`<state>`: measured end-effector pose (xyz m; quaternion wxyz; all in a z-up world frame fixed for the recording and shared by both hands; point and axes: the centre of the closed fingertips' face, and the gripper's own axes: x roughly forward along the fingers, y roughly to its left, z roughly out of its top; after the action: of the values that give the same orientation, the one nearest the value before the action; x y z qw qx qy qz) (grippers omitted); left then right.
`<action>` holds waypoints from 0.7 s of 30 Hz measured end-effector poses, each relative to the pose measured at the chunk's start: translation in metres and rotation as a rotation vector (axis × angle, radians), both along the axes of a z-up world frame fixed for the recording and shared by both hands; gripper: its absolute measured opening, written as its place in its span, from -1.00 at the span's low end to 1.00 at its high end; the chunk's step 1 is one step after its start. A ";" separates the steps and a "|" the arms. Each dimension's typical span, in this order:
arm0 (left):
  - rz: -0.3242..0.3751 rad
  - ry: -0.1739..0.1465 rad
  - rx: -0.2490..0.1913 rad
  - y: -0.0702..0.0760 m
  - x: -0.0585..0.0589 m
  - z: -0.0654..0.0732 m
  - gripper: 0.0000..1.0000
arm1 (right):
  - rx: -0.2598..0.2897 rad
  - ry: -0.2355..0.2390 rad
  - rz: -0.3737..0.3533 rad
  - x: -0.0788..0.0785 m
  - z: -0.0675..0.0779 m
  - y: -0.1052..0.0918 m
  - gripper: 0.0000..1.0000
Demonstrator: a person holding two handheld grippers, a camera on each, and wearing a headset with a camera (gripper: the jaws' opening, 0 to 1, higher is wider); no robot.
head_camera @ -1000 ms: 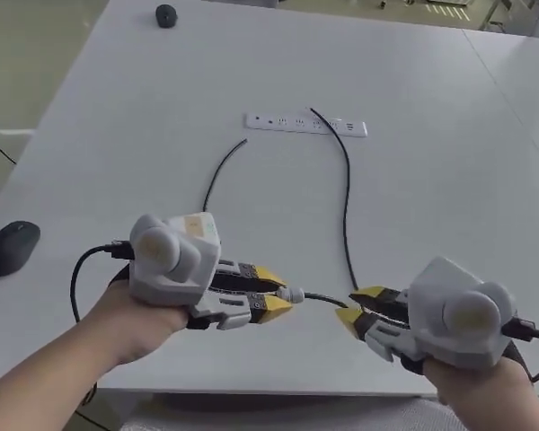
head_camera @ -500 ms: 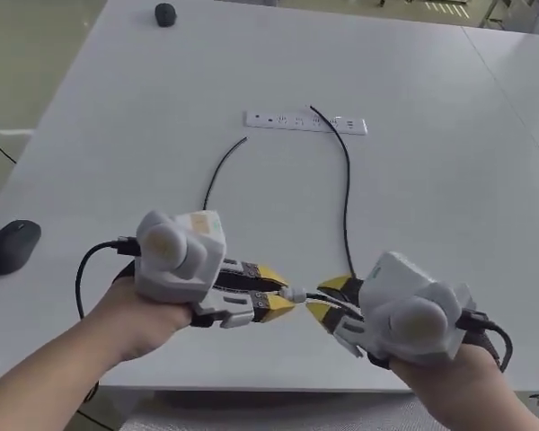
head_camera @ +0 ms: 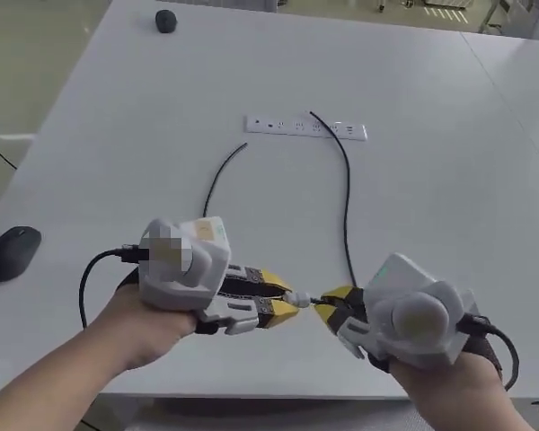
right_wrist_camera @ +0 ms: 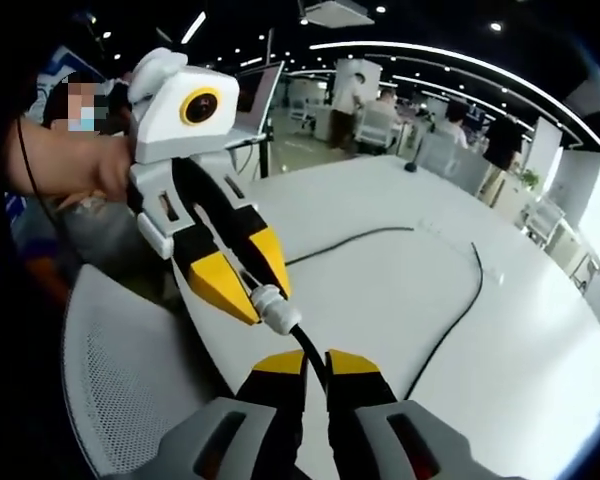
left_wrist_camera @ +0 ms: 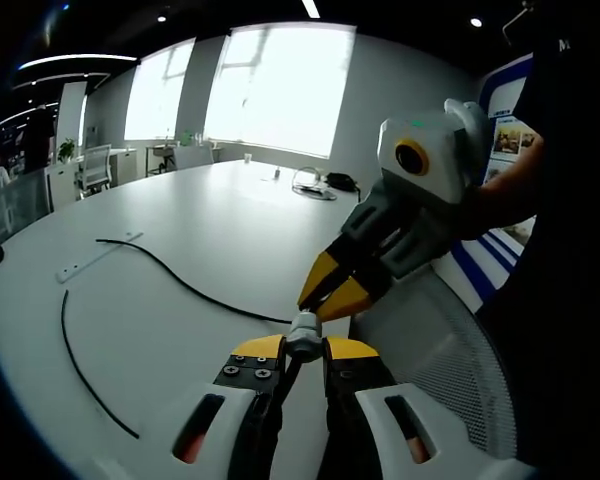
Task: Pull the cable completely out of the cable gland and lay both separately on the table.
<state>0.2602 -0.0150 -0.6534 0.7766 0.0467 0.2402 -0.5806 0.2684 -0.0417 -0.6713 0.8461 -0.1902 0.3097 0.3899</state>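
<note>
The left gripper (head_camera: 283,303) is clamped on the small white cable gland (head_camera: 298,298) at its jaw tips, and the facing right gripper (head_camera: 329,310) pinches the thin black cable (head_camera: 346,206) just beside it (light, limp, likely best gripped close), slack trailing beyond across the table (head_camera: 431,135).

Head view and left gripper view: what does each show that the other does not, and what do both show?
The head view adds a computer mouse at the near left of the table. The left gripper view adds windows and office chairs beyond the table. Both share the left gripper shut on the cable gland, the right gripper shut on the black cable next to it, a short loose cable and the power strip.
</note>
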 end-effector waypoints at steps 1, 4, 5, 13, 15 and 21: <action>0.002 0.000 -0.003 0.000 0.000 0.001 -0.71 | 0.009 0.001 -0.011 0.001 0.001 -0.002 -0.97; 0.005 0.000 -0.008 -0.001 0.001 0.002 -0.70 | 0.025 0.015 -0.042 0.003 0.000 -0.008 -0.98; 0.006 0.000 -0.009 -0.001 0.002 0.002 -0.70 | 0.031 0.026 -0.055 0.004 -0.001 -0.011 -0.98; 0.009 0.000 -0.016 -0.002 0.003 0.005 -0.70 | 0.064 0.053 -0.130 0.009 -0.004 -0.028 -1.00; 0.011 0.001 -0.015 -0.002 0.004 0.005 -0.70 | 0.082 0.065 -0.156 0.011 -0.006 -0.033 -1.00; 0.017 0.002 -0.016 -0.003 0.005 0.004 -0.70 | 0.135 0.109 -0.240 0.015 -0.010 -0.047 -1.00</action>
<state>0.2648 -0.0178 -0.6492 0.7816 0.0378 0.2370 -0.5758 0.2831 -0.0884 -0.6813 0.8795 -0.0729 0.3485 0.3157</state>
